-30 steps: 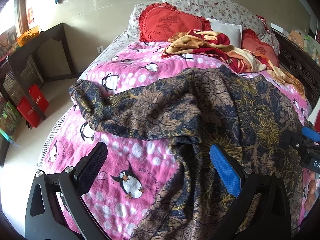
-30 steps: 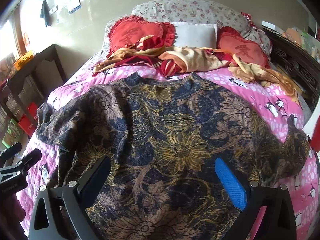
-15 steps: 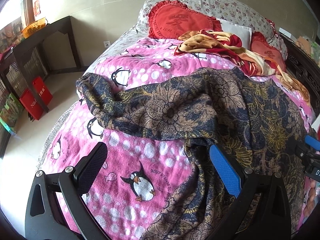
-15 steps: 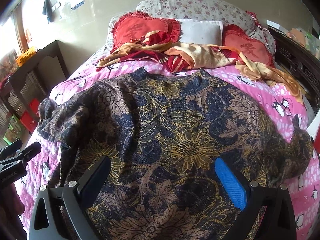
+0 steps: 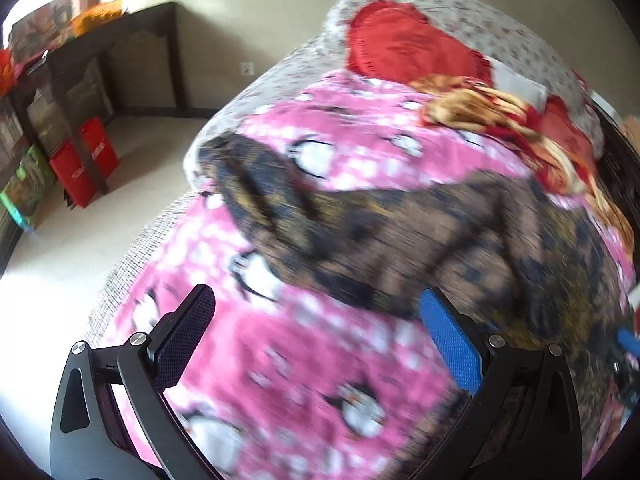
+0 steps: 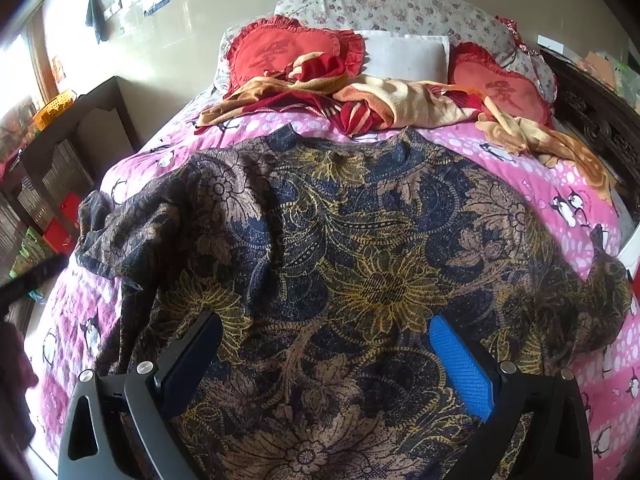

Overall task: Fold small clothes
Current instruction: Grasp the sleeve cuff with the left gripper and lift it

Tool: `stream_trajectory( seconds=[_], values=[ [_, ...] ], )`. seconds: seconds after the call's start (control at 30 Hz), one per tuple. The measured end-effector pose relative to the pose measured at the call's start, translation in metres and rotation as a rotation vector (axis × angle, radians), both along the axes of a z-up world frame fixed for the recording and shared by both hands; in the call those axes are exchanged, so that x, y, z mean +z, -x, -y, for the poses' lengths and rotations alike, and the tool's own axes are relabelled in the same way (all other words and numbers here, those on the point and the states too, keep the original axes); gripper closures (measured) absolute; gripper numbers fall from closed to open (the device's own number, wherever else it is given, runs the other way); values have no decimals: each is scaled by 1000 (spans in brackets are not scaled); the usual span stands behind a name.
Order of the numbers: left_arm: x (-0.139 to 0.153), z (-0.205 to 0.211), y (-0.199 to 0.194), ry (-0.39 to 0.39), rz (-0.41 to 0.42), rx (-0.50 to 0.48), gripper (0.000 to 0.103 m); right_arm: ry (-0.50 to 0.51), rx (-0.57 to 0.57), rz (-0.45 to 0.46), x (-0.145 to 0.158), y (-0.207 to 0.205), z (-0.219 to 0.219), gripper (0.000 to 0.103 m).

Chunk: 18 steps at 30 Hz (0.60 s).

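A dark blue and brown floral shirt (image 6: 360,260) lies spread on the pink penguin blanket (image 6: 560,184), collar toward the pillows. Its left sleeve (image 5: 256,184) is bunched near the bed's left edge. My right gripper (image 6: 324,360) hovers open above the shirt's lower middle, nothing between its fingers. My left gripper (image 5: 316,336) is open over the blanket beside the shirt's left side; its blue finger (image 5: 448,340) is near the shirt's edge. The left wrist view is blurred by motion. The left gripper shows as a dark blur (image 6: 28,280) at the left of the right wrist view.
Red heart cushions (image 6: 280,56), a white pillow (image 6: 404,56) and a crumpled orange and red cloth (image 6: 380,100) lie at the bed's head. A dark shelf (image 5: 100,56) with red boxes (image 5: 84,160) stands left of the bed. A carved dark frame (image 6: 592,112) runs along the right.
My left gripper has swung left and forward toward the bunched sleeve, blurring its view. My right gripper has edged forward over the shirt. Both stay open.
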State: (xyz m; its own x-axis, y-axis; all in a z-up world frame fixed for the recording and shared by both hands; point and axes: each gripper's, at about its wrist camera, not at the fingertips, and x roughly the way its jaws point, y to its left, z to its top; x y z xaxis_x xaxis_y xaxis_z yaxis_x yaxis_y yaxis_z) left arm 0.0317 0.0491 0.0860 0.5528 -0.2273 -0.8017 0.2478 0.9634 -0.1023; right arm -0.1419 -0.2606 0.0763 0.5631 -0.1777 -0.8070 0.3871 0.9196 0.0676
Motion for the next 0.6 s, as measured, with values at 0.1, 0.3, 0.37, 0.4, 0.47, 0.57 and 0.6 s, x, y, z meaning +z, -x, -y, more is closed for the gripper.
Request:
stream_trajectory(
  seconds=[0.1, 0.3, 0.37, 0.4, 0.47, 0.57, 0.6],
  values=[
    [-7, -23, -34, 27, -20, 73, 2, -21, 2, 1, -2, -1, 0, 0],
    [-44, -48, -101, 87, -135, 192, 19, -41, 20, -11, -8, -7, -5, 0],
    [-58, -48, -116, 103, -171, 210, 26, -38, 30, -21, -10, -10, -7, 0],
    [-63, -47, -122, 108, -177, 216, 29, -36, 35, -29, -11, -11, -8, 0],
    [-67, -44, -130, 107, -164, 221, 42, -32, 38, -38, -13, -12, -7, 0],
    [-65, -38, -137, 107, -154, 202, 86, -36, 21, -37, -13, -11, -1, 0],
    [-60, -37, -137, 123, -159, 185, 97, -39, 14, -35, -14, -10, 1, 0]
  ],
)
